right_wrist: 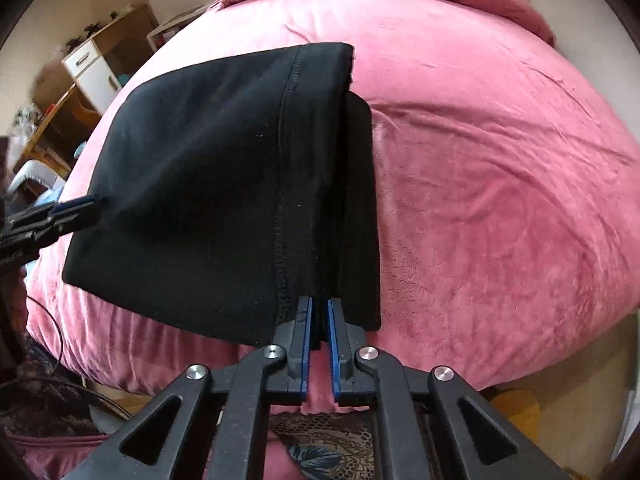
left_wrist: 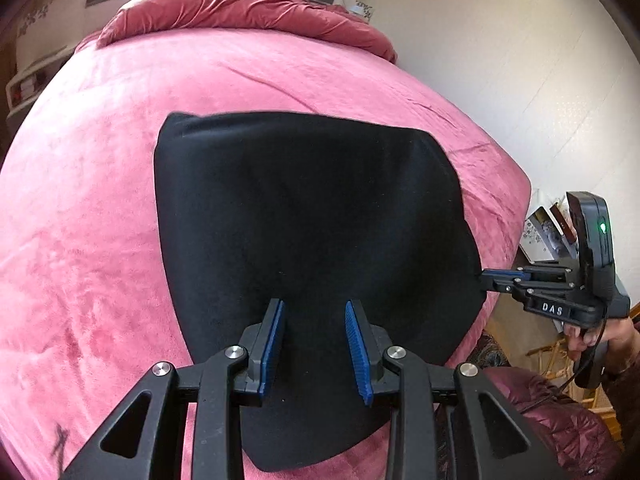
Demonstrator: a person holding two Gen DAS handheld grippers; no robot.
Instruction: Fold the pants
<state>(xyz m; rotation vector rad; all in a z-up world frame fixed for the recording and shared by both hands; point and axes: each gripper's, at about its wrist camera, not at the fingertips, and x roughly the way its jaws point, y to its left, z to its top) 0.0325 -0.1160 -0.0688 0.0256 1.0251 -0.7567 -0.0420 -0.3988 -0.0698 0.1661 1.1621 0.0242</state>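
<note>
Where the pink bed (left_wrist: pixel 100 200) spreads widest, the black pants (left_wrist: pixel 312 208) lie folded near its close edge, long axis running from me toward the rumpled duvet (left_wrist: pixel 240 4). My right gripper (right_wrist: pixel 318 312) pinches the near corner of the stacked layers. My left gripper (left_wrist: pixel 314 320) stands spread over the cloth, gripping nothing.

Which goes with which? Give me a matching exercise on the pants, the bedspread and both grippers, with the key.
Column one:
1. pants
2. bedspread
3. left gripper
4. right gripper

Column two:
A. pinched shut on a cloth edge
B. black
C. jaws apart
D. pink

Pairs: 1-B, 2-D, 3-C, 4-A.
</note>
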